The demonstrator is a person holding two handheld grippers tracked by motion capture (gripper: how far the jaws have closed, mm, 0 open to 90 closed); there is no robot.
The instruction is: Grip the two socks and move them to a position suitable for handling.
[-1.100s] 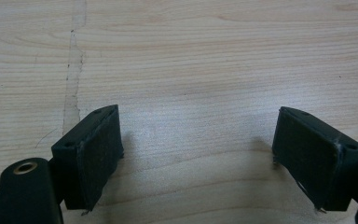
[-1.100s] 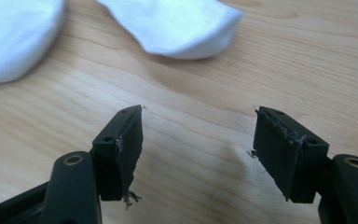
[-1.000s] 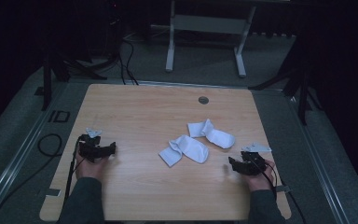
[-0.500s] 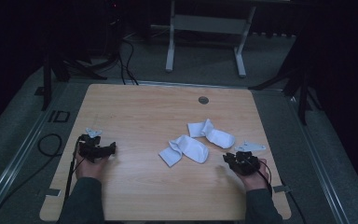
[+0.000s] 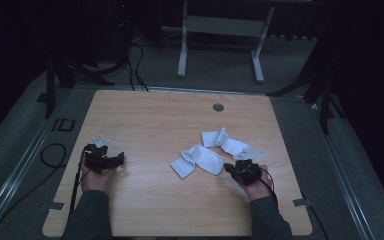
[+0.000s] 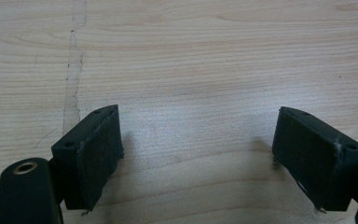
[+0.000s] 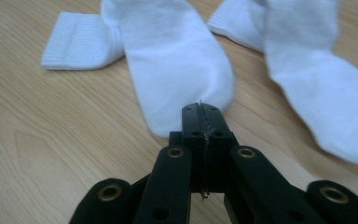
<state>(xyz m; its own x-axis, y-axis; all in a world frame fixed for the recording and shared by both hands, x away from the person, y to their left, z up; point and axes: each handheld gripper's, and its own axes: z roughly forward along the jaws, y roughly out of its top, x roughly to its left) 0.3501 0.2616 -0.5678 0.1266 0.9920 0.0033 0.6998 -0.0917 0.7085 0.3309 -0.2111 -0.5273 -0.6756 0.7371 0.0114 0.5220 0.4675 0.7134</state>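
R claw (image 7: 200,109) pressed together, empty, tip just short of nearer white sock (image 7: 177,70); second sock (image 7: 317,93) right of it. L claw (image 6: 196,154) spread over bare counter (image 6: 191,56), well apart.

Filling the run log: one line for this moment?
left claw: open, over bare table | right claw: shut, empty, at near sock | far sock: untouched

The left gripper (image 6: 198,154) points at a light wooden table (image 6: 205,56), its two black jaws set wide apart with only bare wood between them. A pale scuff line (image 6: 72,79) runs across the grain beyond the left-hand jaw.
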